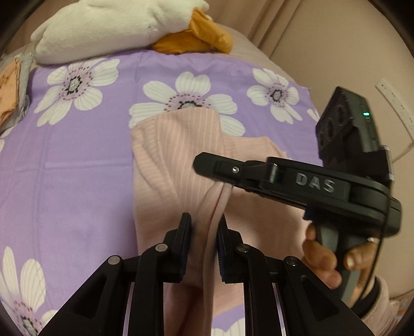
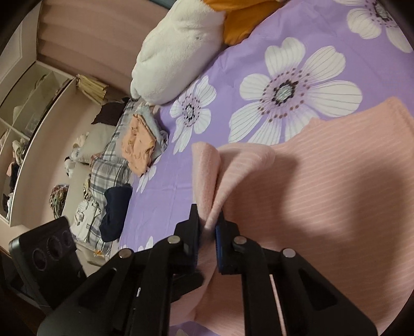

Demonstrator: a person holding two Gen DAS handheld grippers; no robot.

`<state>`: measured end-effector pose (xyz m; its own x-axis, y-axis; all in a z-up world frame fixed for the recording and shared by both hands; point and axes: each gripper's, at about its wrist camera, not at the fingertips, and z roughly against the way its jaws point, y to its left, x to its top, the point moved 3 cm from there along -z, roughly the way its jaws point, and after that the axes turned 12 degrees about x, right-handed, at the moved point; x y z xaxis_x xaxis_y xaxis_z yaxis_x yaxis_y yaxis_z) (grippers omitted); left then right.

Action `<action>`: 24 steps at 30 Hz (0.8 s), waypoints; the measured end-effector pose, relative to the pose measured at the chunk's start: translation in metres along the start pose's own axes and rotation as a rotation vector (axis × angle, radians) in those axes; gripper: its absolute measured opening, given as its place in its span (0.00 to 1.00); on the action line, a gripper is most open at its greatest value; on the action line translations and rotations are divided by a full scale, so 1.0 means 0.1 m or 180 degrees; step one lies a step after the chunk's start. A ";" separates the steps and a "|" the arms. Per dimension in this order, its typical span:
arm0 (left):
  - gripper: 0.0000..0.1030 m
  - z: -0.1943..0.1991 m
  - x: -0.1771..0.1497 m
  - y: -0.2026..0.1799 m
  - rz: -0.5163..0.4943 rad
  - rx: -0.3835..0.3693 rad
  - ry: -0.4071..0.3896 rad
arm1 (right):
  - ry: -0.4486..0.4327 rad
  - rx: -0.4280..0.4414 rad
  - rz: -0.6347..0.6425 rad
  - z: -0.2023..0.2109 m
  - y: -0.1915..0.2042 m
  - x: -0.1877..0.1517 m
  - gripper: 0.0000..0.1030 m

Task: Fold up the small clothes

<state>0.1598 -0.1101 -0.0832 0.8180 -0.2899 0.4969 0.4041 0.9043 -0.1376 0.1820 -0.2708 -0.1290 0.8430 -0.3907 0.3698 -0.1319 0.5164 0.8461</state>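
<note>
A pink ribbed garment point(image 1: 170, 155) lies on the purple flowered bedsheet point(image 1: 77, 160). My left gripper point(image 1: 204, 227) is shut on a raised fold of it. In the left wrist view my right gripper point(image 1: 225, 182) comes in from the right, held by a hand, and is shut on the same fold just beyond my left one. In the right wrist view the right gripper point(image 2: 208, 219) pinches an upturned edge of the pink garment point(image 2: 323, 181), whose fleecy underside curls up above the fingers.
A white and orange plush toy point(image 1: 116, 23) lies at the head of the bed point(image 2: 178, 59). A folded peach garment point(image 2: 138, 146) sits on grey cloth at the bed's edge, beside plaid bedding point(image 2: 108, 168) and a dark garment point(image 2: 115, 209). Shelves point(image 2: 28, 108) stand beyond.
</note>
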 end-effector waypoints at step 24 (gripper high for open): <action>0.14 0.24 -0.02 0.06 0.0219 -0.0210 -0.0062 | -0.0339 -0.0673 0.0148 1.01 -0.48 0.31 0.10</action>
<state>0.1507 -0.0968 -0.0649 0.8369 -0.2212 0.5007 0.3739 0.8991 -0.2278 0.1614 -0.3846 -0.1191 0.7774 -0.4351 0.4542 -0.0475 0.6794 0.7322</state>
